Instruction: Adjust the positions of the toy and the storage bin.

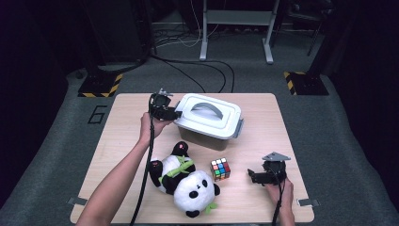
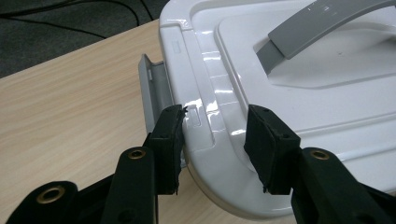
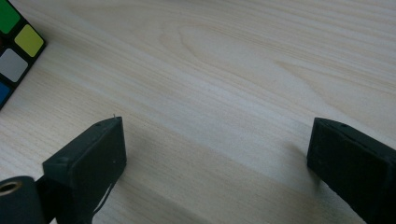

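Box lid (image 1: 210, 113) at far centre of table (image 1: 122, 141), left edge between left gripper (image 2: 212, 130)'s part-spread, unclamped jaws beside latch (image 2: 152, 88); right gripper (image 1: 254, 175) wide apart, near right.

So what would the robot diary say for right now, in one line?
left claw: at lid edge of white box, by grey latch | right claw: open, over table | cube, panda: untouched

R gripper (image 3: 215, 154) jaws wide apart over table (image 3: 224, 60), cube (image 3: 14, 51) far left.
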The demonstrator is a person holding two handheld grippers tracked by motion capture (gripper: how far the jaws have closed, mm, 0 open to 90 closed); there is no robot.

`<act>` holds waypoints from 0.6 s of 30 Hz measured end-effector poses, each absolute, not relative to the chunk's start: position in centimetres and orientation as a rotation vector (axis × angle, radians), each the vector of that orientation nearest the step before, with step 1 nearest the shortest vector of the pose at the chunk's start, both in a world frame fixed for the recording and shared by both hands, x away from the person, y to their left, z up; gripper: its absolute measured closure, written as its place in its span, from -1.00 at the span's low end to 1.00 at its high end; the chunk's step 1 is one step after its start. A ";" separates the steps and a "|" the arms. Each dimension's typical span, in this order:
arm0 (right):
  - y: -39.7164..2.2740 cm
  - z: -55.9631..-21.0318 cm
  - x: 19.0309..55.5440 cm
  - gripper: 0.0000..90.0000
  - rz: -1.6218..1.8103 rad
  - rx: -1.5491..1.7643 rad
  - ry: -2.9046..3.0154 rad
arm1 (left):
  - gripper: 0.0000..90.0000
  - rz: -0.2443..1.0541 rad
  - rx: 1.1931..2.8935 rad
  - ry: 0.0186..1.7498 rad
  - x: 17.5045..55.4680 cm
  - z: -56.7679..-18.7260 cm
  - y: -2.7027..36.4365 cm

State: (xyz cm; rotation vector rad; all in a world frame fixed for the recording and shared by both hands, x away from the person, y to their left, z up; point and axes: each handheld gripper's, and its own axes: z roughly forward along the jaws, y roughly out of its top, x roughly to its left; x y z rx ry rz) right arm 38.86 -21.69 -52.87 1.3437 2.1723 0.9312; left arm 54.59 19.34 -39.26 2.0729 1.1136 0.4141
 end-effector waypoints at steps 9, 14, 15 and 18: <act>-21.7 -52.9 38.9 -0.91 0.932 1.345 2.175 | 0.26 0.404 2.080 1.098 54.7 -39.3 18.2; -21.7 -52.9 38.9 -0.91 0.937 1.344 2.166 | 0.26 0.397 2.085 1.097 54.7 -39.2 17.9; -21.7 -52.9 38.9 -0.91 0.937 1.344 2.167 | 0.26 0.404 2.085 1.091 54.8 -39.2 17.8; -21.7 -52.9 38.9 -0.91 0.935 1.345 2.172 | 0.26 0.399 2.082 1.089 54.8 -39.3 17.6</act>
